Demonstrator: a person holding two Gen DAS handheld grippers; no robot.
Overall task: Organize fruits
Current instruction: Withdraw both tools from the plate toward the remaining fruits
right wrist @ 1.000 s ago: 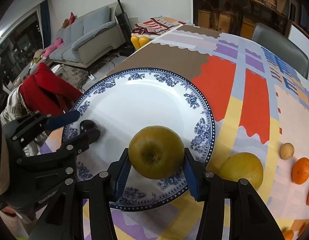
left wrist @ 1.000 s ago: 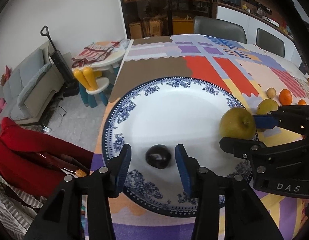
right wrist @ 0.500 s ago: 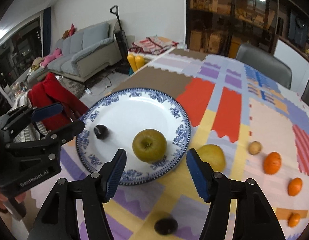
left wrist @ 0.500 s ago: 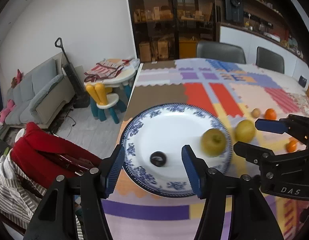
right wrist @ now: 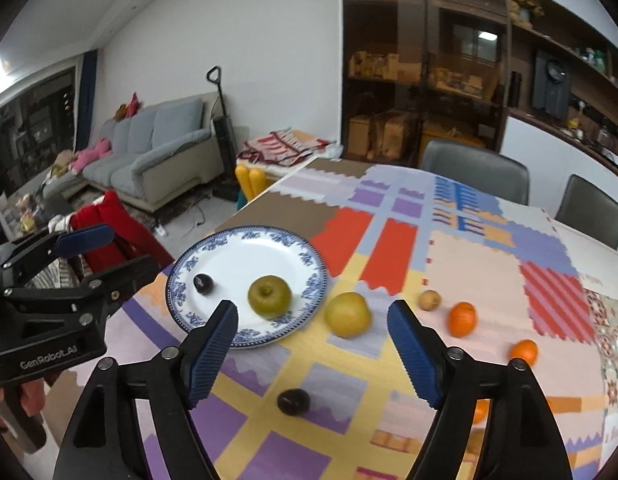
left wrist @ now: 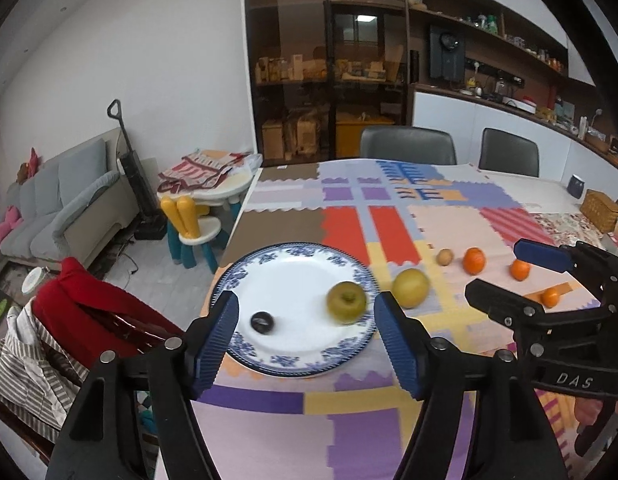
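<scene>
A blue-rimmed white plate [left wrist: 297, 264] [right wrist: 245, 248] sits near the table's left edge. On it lie a green apple [left wrist: 346, 302] [right wrist: 269, 295] and a dark plum [left wrist: 262, 322] [right wrist: 202, 282]. A yellow pear [left wrist: 410, 288] [right wrist: 347, 314] lies just right of the plate. Further right are a small brown fruit [right wrist: 429, 299] and several oranges [right wrist: 462, 319]. A second dark plum [right wrist: 293, 401] lies near the front. My left gripper [left wrist: 305, 334] is open and empty, raised above and in front of the plate. My right gripper [right wrist: 313, 344] is open and empty, raised above the table.
A patchwork cloth [right wrist: 469, 264] covers the table. Grey chairs [right wrist: 473, 172] stand at the far side. A red garment on a chair [left wrist: 81, 300] is at the table's left. A wicker basket [left wrist: 601, 210] sits at the far right.
My right gripper let go of the green apple onto the plate and opened. Both grippers pulled up and back from the plate, leaving the plum and apple on it.
</scene>
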